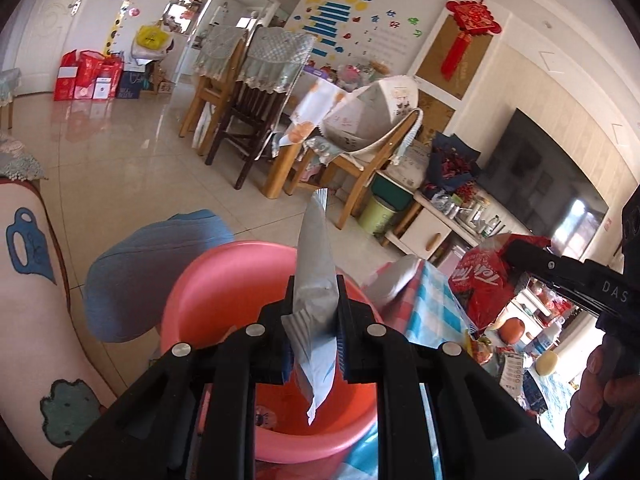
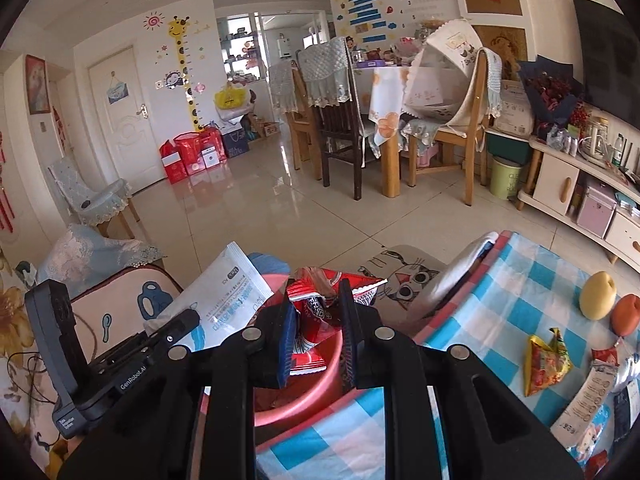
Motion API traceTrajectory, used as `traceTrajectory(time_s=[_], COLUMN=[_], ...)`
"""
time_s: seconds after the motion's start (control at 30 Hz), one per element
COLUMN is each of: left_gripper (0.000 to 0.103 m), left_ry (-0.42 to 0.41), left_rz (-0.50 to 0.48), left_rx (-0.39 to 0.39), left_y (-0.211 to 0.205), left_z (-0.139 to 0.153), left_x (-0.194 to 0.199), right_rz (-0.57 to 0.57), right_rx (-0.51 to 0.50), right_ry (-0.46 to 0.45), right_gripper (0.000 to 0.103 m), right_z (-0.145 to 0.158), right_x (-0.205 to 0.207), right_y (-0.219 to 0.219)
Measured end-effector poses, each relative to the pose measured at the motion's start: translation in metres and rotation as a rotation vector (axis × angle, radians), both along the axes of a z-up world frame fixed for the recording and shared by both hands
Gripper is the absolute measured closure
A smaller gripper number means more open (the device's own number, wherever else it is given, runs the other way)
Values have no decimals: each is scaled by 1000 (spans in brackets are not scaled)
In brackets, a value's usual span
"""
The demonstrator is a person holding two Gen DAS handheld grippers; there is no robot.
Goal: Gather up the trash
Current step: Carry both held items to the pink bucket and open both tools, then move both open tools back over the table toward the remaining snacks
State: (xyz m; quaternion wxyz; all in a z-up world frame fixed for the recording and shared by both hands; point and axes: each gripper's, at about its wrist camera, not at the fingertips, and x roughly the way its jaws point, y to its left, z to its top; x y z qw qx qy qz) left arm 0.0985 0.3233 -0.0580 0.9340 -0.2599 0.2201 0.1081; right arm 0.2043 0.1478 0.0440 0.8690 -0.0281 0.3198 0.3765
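My left gripper (image 1: 314, 304) is shut on a silver-white sachet wrapper (image 1: 314, 264) and holds it upright above the pink plastic basin (image 1: 224, 280). In the right wrist view the same white wrapper (image 2: 224, 300) shows at the left, printed side up, with the left gripper (image 2: 176, 328) behind it. My right gripper (image 2: 316, 312) is shut on a crumpled red snack wrapper (image 2: 312, 304), over the pink basin (image 2: 304, 392). From the left wrist view the red wrapper (image 1: 486, 280) hangs at the right in the right gripper (image 1: 516, 250).
The basin sits at the corner of a table with a blue-checked cloth (image 2: 492, 292). On it lie a yellow snack bag (image 2: 546, 360), a pear (image 2: 598, 294), an orange fruit (image 2: 626, 314) and more wrappers (image 2: 592, 396). A sofa arm (image 1: 28, 264) stands left; chairs and a dining table beyond.
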Motion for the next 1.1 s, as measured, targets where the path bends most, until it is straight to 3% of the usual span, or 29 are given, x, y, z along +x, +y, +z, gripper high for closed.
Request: traceTrajectory(time_s=[0.27, 0.37, 0.43, 0.5, 0.6, 0.83, 1.1], left_gripper=[83, 81, 77, 47, 25, 17, 16], left_ry=[109, 128, 118, 110, 80, 50, -7], left_rz=[27, 44, 59, 92, 139, 125, 15], left_rx=[-25, -23, -6, 36, 76, 136, 181], left_y=[23, 24, 23, 19, 13, 0, -41], left_z=[-30, -35, -34, -29, -19, 4, 25], left_x=[12, 12, 10, 7, 1, -3, -1], right_rz=[33, -10, -45, -80, -104, -179, -237], right_rx=[10, 32, 47, 46, 25, -59, -98], right_ry=[131, 145, 139, 121, 102, 85, 43], right_gripper=[74, 57, 37, 22, 13, 12, 11], right_z=[-41, -41, -37, -31, -28, -36, -37], right_x=[13, 16, 17, 15, 14, 15, 10], right_y=[28, 18, 7, -2, -16, -51, -97])
